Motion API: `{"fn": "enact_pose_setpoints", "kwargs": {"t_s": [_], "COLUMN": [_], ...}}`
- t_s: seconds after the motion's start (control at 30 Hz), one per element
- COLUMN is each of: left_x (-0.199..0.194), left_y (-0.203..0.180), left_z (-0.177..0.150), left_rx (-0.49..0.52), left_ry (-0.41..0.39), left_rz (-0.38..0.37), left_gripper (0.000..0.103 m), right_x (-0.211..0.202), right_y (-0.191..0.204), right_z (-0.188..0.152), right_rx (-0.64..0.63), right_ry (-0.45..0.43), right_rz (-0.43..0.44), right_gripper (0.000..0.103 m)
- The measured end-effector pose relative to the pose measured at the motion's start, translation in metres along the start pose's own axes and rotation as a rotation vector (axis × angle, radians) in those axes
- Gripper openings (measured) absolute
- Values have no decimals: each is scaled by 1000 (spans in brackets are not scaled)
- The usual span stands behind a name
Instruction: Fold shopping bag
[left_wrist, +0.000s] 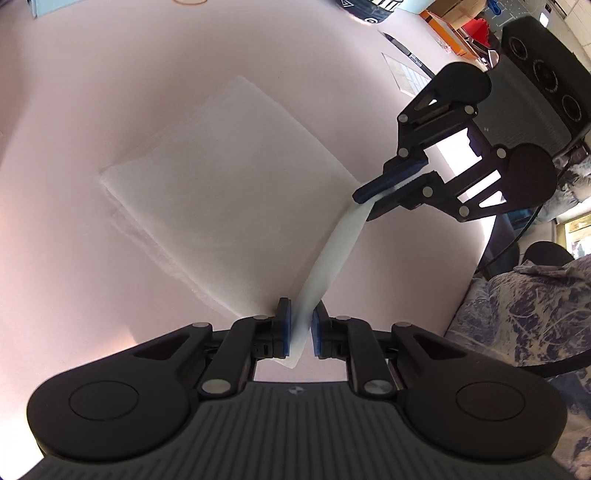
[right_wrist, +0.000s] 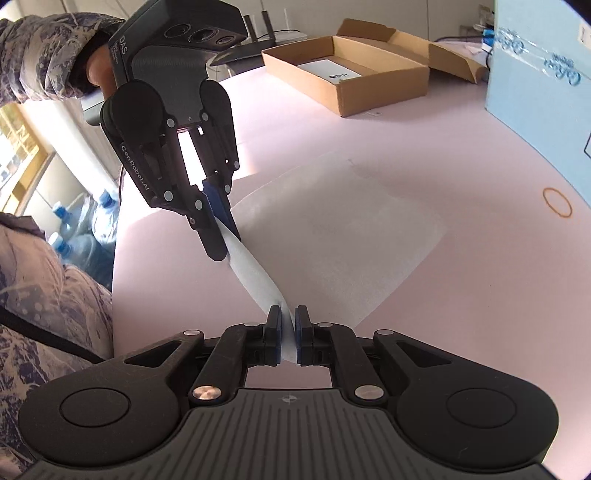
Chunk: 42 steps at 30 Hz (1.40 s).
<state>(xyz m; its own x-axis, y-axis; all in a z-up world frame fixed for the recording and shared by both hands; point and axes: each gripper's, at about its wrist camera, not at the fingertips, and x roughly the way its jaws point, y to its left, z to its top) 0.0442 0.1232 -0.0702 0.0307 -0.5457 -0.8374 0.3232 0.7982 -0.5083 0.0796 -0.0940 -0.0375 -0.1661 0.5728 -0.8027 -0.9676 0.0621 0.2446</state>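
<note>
Now both tongs pinch one white strap: the left tongs (left_wrist: 301, 332) near one end, the right tongs (right_wrist: 288, 334) at the other. Beyond them the folded white bag (left_wrist: 229, 184) lies flat on the pink table (left_wrist: 92, 92).

The shopping bag (left_wrist: 221, 184) is white all over, with no picture on it. It lies on a pale pink worktop (left_wrist: 74, 110). The left gripper (left_wrist: 301, 332) is black with blue pads. The right gripper (right_wrist: 288, 332) is black with blue pads too. The person's sleeve (right_wrist: 44, 55) is white with dark blue splotches. A cardboard box (right_wrist: 347, 74) is brown. A thin orange ring (right_wrist: 557, 202) lies on the pink. A big board (right_wrist: 535, 92) is light blue.
</note>
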Motion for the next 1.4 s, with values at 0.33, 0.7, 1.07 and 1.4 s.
{"fn": "enact_pose_setpoints", "kwargs": {"t_s": [0.33,0.7,1.07,1.4], "left_x": [10,23,31,30], "left_y": [64,72,63,54], "left_z": [6,12,24,17], "left_rx": [-319,-384,-351,-340], "left_ry": [172,269,339,279], "left_rz": [-265,-302,-276,-238], "left_gripper": [8,6,6,6], "right_x": [5,-18,-44,15], "right_y": [-12,-9,37,30], "right_z": [-10,-38,-29,-22], "right_rx": [147,333,287,263], "right_ry": [-68,-208,-373,-255], "right_rz": [-21,-98,-119,-180], "right_gripper": [11,23,8,5]}}
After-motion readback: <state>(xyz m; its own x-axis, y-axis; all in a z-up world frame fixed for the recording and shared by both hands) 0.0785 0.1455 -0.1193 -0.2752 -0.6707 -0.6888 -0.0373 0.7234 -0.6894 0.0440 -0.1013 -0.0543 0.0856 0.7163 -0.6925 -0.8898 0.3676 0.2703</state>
